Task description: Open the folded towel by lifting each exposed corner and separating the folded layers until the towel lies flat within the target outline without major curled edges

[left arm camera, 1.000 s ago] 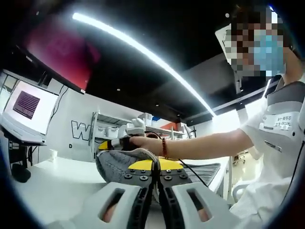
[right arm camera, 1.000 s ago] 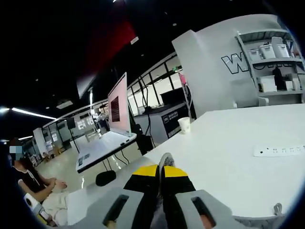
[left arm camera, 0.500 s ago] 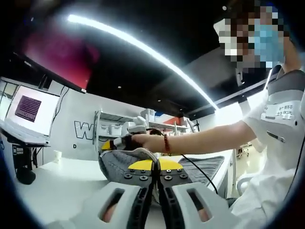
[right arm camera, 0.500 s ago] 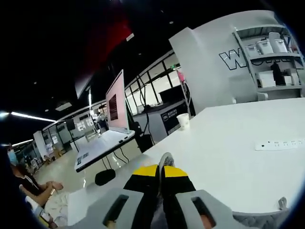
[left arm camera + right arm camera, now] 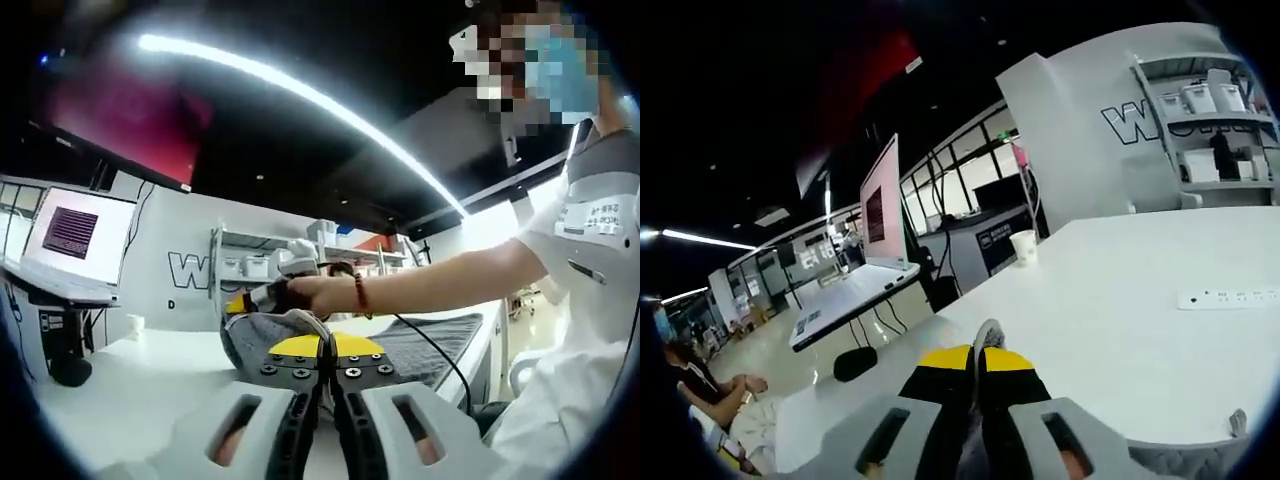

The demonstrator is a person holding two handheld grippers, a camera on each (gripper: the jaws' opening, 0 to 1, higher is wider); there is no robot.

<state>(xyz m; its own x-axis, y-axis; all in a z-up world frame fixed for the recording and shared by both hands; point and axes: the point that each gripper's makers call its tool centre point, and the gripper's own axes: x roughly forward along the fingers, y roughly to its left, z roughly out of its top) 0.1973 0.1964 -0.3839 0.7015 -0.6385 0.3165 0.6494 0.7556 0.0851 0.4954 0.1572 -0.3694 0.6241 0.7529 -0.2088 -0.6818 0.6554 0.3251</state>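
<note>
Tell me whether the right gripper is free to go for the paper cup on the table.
Probably not as things stand. The right gripper is shut on a grey towel edge, and the paper cup stands far across the white table. The path itself looks bare.

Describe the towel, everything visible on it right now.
The towel is grey, with a ribbed or knitted look, partly spread over the white table. In the left gripper view one edge is lifted into a curled fold, pinched between the shut jaws of the left gripper, while the right gripper holds another lifted part. In the right gripper view a grey sliver sits in that gripper's jaws.
</note>
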